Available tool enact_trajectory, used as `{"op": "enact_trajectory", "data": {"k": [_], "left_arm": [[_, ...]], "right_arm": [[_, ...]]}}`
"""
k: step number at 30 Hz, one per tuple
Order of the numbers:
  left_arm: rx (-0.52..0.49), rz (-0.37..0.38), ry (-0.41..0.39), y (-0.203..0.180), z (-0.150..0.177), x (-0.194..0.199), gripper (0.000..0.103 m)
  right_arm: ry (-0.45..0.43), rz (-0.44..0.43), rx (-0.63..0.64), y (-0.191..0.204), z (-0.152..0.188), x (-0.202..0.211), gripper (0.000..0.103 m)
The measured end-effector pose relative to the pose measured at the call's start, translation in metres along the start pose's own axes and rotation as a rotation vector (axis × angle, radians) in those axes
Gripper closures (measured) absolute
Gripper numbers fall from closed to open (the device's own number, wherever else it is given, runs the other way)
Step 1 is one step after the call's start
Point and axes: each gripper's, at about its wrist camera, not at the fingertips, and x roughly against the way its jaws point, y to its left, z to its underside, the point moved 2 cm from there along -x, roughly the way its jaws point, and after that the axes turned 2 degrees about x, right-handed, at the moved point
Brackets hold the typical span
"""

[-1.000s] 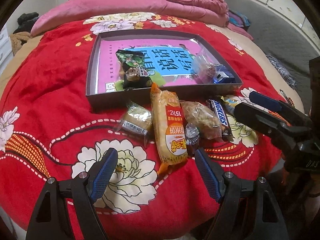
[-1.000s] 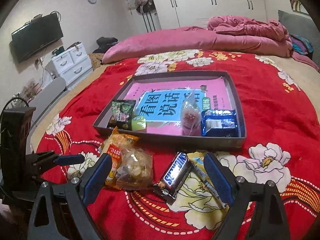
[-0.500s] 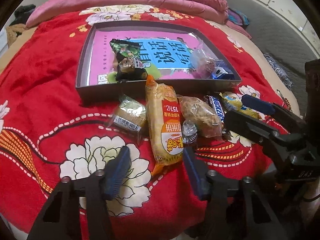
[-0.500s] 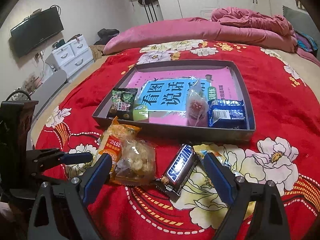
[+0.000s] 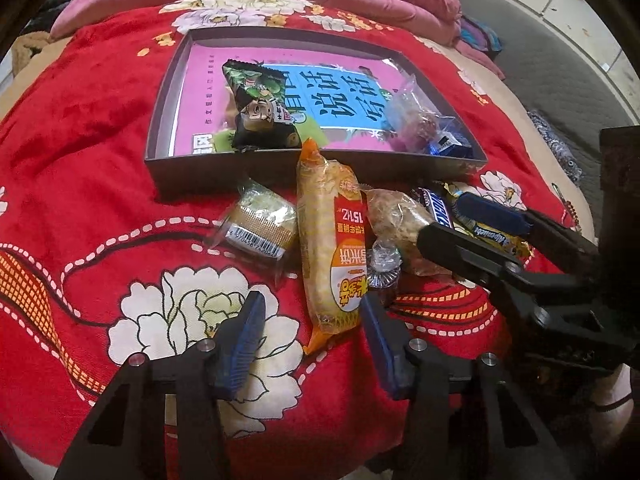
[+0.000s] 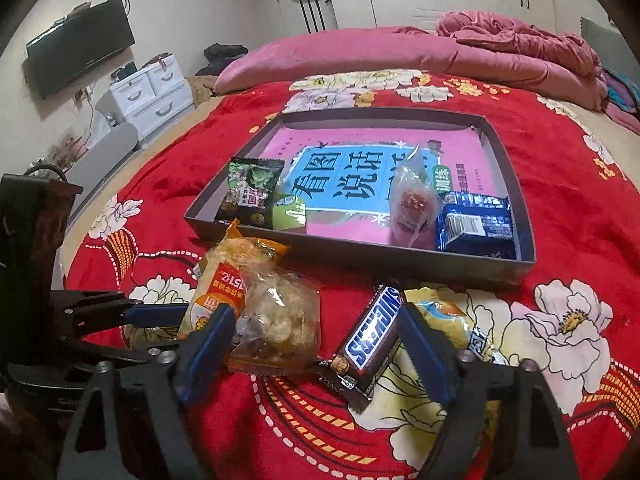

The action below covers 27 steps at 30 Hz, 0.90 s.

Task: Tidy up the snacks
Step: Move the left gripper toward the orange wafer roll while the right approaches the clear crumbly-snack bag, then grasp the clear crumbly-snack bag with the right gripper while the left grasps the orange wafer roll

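Now the right hand-held gripper (image 6: pixel 316 338), jaws just narrowing, straddles the Snickers bar (image 6: pixel 370 340) on the bed without pinching it; the left hand-held gripper (image 5: pixel 312 320) stands part-open around the long orange packet (image 5: pixel 332 248) end, before the tray (image 6: pixel 400 258).

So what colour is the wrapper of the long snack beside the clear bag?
Yellow-orange with a red label; the long snack shows best in the left wrist view.

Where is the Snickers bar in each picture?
Left wrist view: the Snickers bar lies right of centre, just in front of the grey tray, partly hidden behind the right gripper.
Right wrist view: it lies low in the middle, between the right gripper's fingers.
Shared landmark: the clear popcorn bag lies beside it.
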Motion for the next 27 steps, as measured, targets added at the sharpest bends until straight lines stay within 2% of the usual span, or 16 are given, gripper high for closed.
{"op": "enact_trajectory", "data": {"k": [16,20,27], "left_arm": [[0.0,0.027,0.024,-0.003,-0.003,-0.008,0.052],[0.031,0.059,0.027,0.001,-0.005,-0.008,0.052],[0.089,0.151,0.033,0.001,-0.011,-0.012,0.054]], "right_arm": [[0.079,-0.131,0.026,0.004,-0.005,-0.036,0.051],[0.077,-0.16,0.016,0.003,-0.007,-0.035,0.056],[0.046,-0.179,-0.016,-0.006,-0.007,-0.023,0.057]]}}
